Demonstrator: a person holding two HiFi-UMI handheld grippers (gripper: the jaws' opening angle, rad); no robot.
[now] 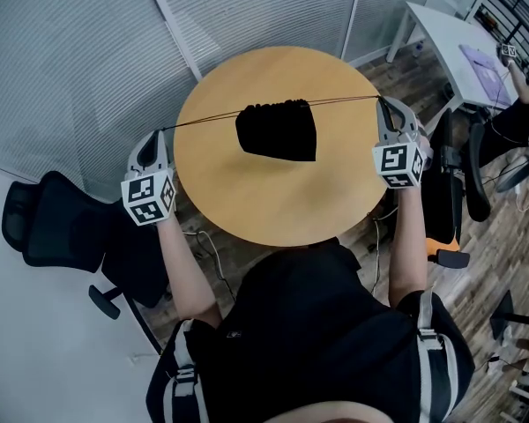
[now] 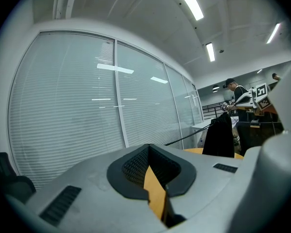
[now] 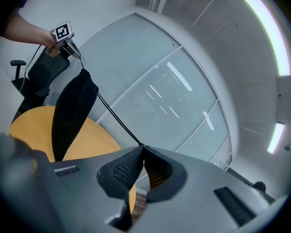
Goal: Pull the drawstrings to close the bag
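– While the bag hangs between the two cords like that, how would you finish the pull?

– Evenly. The left tongs are closed on the end of one drawstring, and the right tongs are closed on the other drawstring. Both cords run taut and nearly straight. The bag's mouth looks bunched into a short ruffle, so I judge the closing almost done. Draw both hands apart at the same rate and on one line. If one side leads, the bag will likely slide toward it rather than cinch.

– Where is the bag exactly?

– Over the far half of the round worktop, about midway between the tongs, hung from the cords. Whether its bottom touches the wood I cannot tell.

– And room to go wider?

– Both tongs are out past the worktop's rim, so nothing on it hampers them. On the left, a black office chair sits to the near side and the glass wall with blinds lies beyond, with what looks like enough open space between. The right is tighter. A dark chair stands just beside the right tongs, with a white desk farther off. I'd take the last of the travel level, not dipping toward that chair. Stop once the ruffle gathers no more, since a thin cord could slip from the pads.
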